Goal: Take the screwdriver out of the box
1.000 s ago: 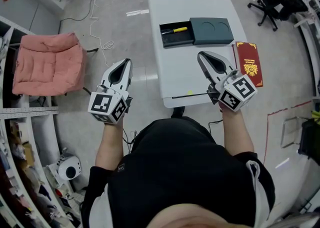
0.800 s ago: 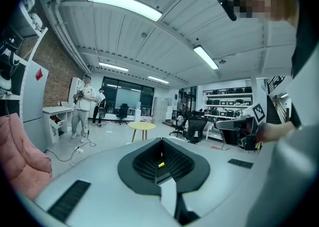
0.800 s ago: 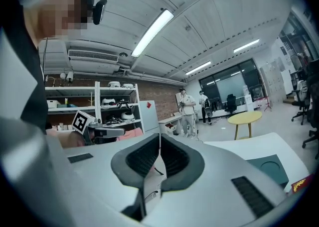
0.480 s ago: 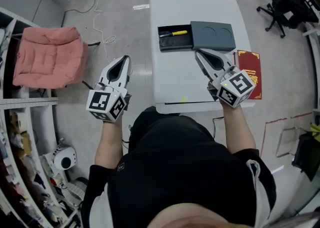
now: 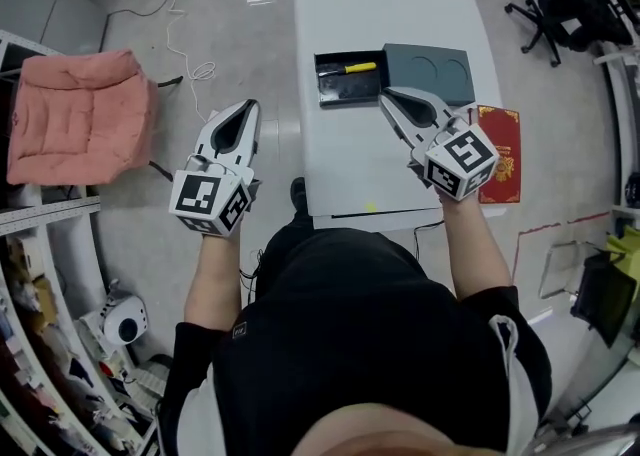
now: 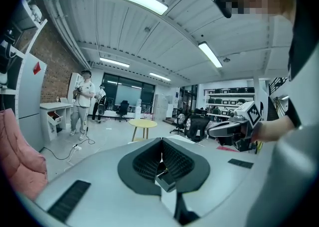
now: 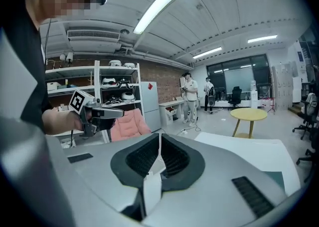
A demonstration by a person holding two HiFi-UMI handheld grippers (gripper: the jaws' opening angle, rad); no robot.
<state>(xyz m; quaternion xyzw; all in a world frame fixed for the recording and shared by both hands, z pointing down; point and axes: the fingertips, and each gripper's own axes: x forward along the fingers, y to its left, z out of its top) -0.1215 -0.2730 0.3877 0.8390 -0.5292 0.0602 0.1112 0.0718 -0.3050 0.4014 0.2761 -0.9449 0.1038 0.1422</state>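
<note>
White table (image 5: 352, 149), near half bare. On the far half: open black box (image 5: 346, 93), dark teal lid (image 5: 428, 72) just beside it on the right. Red booklet (image 5: 501, 149) at the right edge; whether it rests on the top is unclear.

A yellow-handled screwdriver (image 5: 360, 69) lies flat along the far side of an open dark box (image 5: 347, 92). The box sits on the white tabletop (image 5: 350, 164).
</note>
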